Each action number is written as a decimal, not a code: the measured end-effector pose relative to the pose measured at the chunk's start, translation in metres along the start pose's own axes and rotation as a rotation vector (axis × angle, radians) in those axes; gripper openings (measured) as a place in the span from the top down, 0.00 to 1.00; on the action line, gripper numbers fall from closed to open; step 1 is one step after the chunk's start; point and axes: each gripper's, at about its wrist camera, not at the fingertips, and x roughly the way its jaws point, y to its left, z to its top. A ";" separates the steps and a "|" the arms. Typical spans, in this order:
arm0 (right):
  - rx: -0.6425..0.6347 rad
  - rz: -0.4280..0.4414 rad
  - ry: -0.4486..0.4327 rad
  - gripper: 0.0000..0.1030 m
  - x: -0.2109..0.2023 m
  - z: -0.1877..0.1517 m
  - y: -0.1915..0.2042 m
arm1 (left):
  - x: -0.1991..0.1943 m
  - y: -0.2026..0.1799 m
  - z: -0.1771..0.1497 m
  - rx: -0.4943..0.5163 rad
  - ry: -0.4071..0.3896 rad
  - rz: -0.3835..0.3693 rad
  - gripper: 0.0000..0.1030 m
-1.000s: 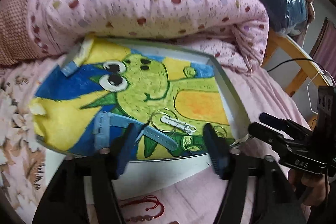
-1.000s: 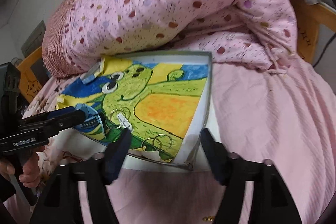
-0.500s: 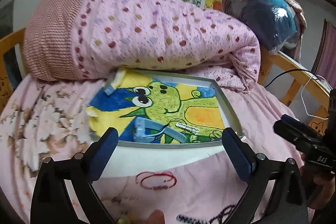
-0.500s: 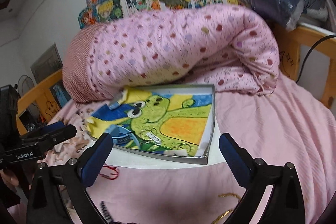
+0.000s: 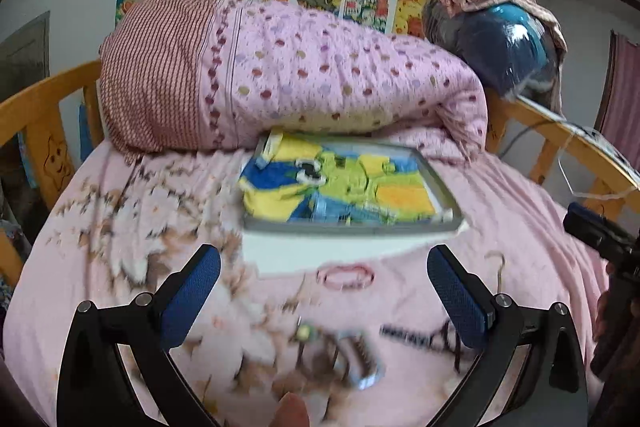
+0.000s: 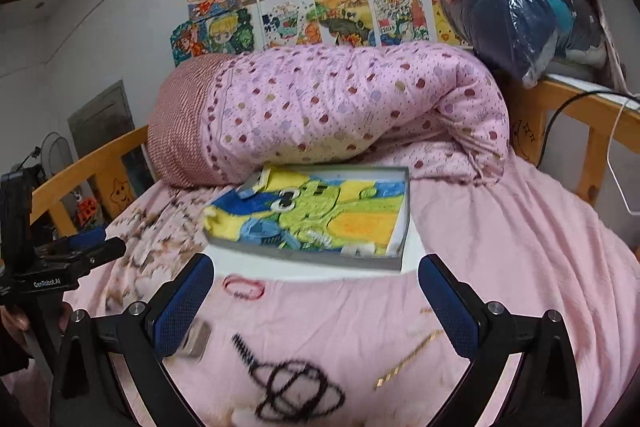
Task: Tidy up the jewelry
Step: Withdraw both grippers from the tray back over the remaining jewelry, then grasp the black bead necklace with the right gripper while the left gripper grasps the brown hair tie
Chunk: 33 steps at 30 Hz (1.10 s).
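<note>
While both grippers, left (image 5: 324, 291) and right (image 6: 316, 291), hang over the bed (image 6: 500, 267) with jaws wide apart and empty, loose jewelry lies below: a red cord (image 6: 243, 286), black chain (image 6: 296, 383) and gold chain (image 6: 404, 359). Some pieces already sit in the tray (image 6: 402, 247). The thin chains could tangle or sink into the soft sheet, so a grab may pinch fabric instead.

We record a pink bed (image 6: 500, 267) bearing a rolled spotted quilt (image 6: 340, 107) and a shallow tray (image 6: 320, 259) beyond the jaws. Between the right jaws we list a red loop bracelet (image 6: 243, 287), black cord necklace (image 6: 296, 387) and gold chain (image 6: 408, 359).
</note>
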 end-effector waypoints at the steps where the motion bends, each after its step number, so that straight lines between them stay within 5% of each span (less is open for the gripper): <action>1: -0.004 0.003 0.014 0.00 -0.002 -0.005 0.003 | -0.005 0.001 -0.008 0.002 0.009 0.002 0.02; 11: -0.070 -0.013 0.210 0.00 0.001 -0.066 0.015 | -0.008 -0.001 -0.073 -0.021 0.174 -0.029 0.02; 19: -0.065 0.005 0.300 0.00 0.023 -0.090 0.007 | 0.008 -0.011 -0.092 0.031 0.253 -0.029 0.02; 33: -0.118 0.067 0.419 0.00 0.090 -0.098 0.018 | 0.043 -0.011 -0.098 0.214 0.257 -0.017 0.06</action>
